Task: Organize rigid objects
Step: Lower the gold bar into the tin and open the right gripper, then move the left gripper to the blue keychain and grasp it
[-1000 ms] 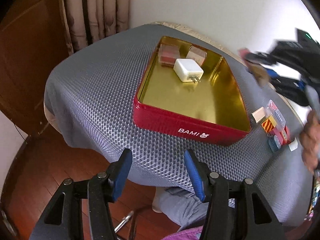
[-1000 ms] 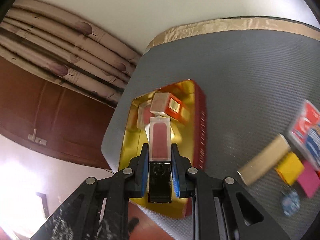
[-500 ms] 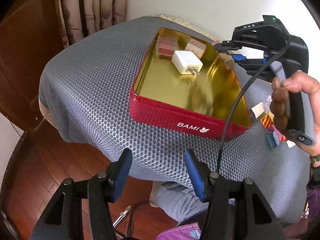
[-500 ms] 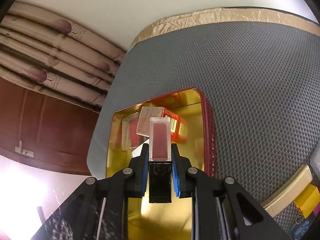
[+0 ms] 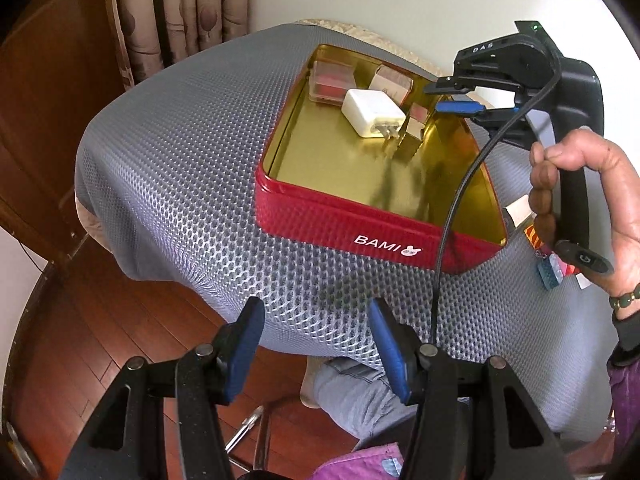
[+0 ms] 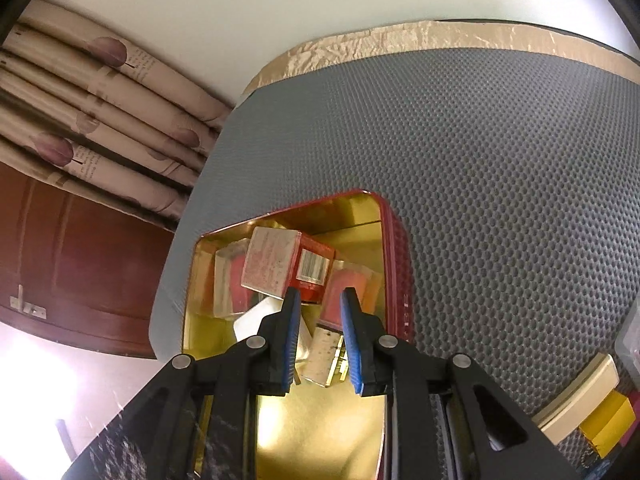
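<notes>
the right gripper [image 6: 320, 312] hangs over the red tin [image 6: 396, 256], jaws apart, empty; the clear lipstick case [image 6: 328, 354] lies just below, lengthwise. the left gripper [image 5: 316, 324], jaws apart, waits farther off.

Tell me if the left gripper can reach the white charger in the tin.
Probably yes: the left gripper is open and empty, the charger lies uncovered in the lidless tin, though the right gripper crowds it.
</notes>
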Demonstrator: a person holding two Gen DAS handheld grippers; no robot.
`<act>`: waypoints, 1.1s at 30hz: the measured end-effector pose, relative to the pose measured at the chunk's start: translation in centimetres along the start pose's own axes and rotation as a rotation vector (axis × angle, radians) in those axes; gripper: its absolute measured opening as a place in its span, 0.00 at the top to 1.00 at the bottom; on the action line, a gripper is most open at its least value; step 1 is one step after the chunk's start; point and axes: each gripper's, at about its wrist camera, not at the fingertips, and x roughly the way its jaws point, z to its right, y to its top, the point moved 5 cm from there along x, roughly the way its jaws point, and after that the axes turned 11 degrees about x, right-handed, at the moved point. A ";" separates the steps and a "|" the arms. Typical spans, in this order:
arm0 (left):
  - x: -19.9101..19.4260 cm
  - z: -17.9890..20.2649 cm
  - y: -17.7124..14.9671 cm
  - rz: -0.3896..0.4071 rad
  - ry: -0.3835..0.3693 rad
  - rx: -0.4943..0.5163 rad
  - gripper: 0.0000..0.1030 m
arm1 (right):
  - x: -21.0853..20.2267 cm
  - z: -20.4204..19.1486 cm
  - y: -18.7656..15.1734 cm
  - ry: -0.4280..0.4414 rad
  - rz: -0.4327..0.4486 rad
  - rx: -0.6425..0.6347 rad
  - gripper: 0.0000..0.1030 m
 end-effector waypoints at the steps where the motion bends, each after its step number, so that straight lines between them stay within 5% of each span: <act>1: 0.0 0.0 0.0 -0.001 0.004 0.001 0.46 | -0.3 -0.2 0.0 0.001 0.009 -0.011 0.80; 5: 0.0 0.0 0.0 0.001 0.011 0.004 0.46 | -3.1 0.0 -0.8 0.089 0.065 -0.032 0.78; 7: -0.1 0.1 0.0 0.005 0.015 0.008 0.46 | -6.1 1.0 -2.2 0.148 0.128 -0.056 0.68; 9: -0.2 0.4 -0.1 0.012 0.022 0.022 0.46 | -8.4 2.6 -3.8 0.118 0.184 -0.096 0.61; 11: -0.4 0.7 -0.1 0.020 0.032 0.041 0.46 | -11.5 5.3 -6.1 0.046 0.266 -0.142 0.54; 15: -1.0 2.0 -0.1 0.043 0.052 0.104 0.46 | -18.6 13.5 -9.5 -0.268 0.486 -0.195 0.15; 19: -1.7 4.6 -0.5 0.083 0.046 0.214 0.46 | -23.6 23.9 -10.5 -0.606 0.562 -0.145 0.12; 23: -2.1 8.1 -1.0 0.092 -0.042 0.330 0.46 | -26.8 31.3 -10.9 -0.743 0.586 -0.048 0.12; 26: -2.3 11.5 -0.9 0.084 -0.120 0.406 0.46 | -27.5 34.8 -10.9 -0.745 0.568 0.014 0.12; 30: -1.2 16.8 1.0 0.021 -0.282 0.436 0.46 | -27.9 36.3 -9.9 -0.622 0.549 0.087 0.05; 33: 0.3 20.4 2.4 -0.029 -0.317 0.467 0.46 | -27.9 36.9 -9.6 -0.556 0.529 0.094 0.05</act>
